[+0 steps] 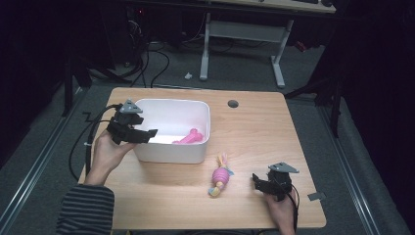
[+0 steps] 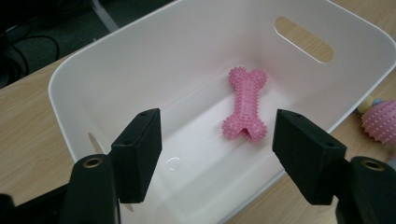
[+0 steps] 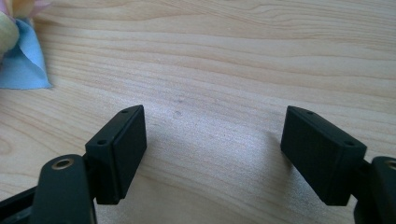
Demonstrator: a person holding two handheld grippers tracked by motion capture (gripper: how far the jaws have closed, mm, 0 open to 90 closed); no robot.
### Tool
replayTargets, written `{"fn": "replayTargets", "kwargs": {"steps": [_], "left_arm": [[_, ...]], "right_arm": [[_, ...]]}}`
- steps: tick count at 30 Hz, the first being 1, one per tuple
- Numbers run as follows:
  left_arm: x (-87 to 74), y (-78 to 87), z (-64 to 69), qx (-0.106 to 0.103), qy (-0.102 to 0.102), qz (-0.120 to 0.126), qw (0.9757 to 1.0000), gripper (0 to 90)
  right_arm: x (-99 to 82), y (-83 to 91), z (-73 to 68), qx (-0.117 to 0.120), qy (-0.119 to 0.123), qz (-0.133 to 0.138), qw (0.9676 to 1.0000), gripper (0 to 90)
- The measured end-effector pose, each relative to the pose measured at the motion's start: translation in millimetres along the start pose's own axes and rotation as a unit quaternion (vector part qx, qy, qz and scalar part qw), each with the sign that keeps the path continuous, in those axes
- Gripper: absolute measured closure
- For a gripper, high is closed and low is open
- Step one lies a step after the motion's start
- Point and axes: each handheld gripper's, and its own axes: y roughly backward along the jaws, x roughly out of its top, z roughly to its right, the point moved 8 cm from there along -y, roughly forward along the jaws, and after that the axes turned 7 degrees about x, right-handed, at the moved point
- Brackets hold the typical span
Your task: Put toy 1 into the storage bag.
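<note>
A pink spiky bone toy (image 1: 189, 136) (image 2: 245, 105) lies on the floor of a white plastic bin (image 1: 200, 117) (image 2: 79, 70) on the left half of the wooden table. My left gripper (image 1: 147, 133) (image 2: 217, 154) hovers over the bin's left rim, open, nothing between its jaws. A pink spiky ball toy with pastel tails (image 1: 221, 177) (image 2: 380, 120) lies on the table in front of the bin's right corner. My right gripper (image 1: 256, 180) (image 3: 212, 154) rests low over bare wood to the right of that toy, open and holding nothing. A blue tail of the toy (image 3: 21, 65) shows in the right gripper view.
The table (image 1: 254, 132) has a round cable hole (image 1: 233, 104) near its far edge. A small grey tag (image 1: 316, 196) lies at the front right corner. Beyond the table stand another desk's white legs (image 1: 279, 63) and floor cables.
</note>
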Motion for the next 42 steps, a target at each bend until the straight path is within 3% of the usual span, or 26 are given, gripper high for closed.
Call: {"fn": "replayTargets", "kwargs": {"steps": [11, 30, 38, 42], "left_arm": [[-11.6, 12.7, -7.5, 0.008, 0.013, 0.013, 0.9998, 32.3], [-33.2, 32.1, -7.7, 0.011, 0.029, 0.037, 0.9988, 32.3], [-41.4, 37.6, -6.2, 0.008, 0.04, 0.046, 0.9981, 32.4], [-45.9, 39.2, -2.1, -0.008, 0.05, 0.049, 0.9975, 32.3]], "right_arm": [[0.0, 0.0, 0.0, 0.0, 0.0, 0.0, 1.0, 22.9], [0.0, 0.0, 0.0, 0.0, 0.0, 0.0, 1.0, 22.9], [0.0, -0.1, 0.0, 0.0, 0.0, 0.0, 1.0, 22.8], [0.0, -0.1, 0.0, 0.0, 0.0, 0.0, 1.0, 22.8]]}}
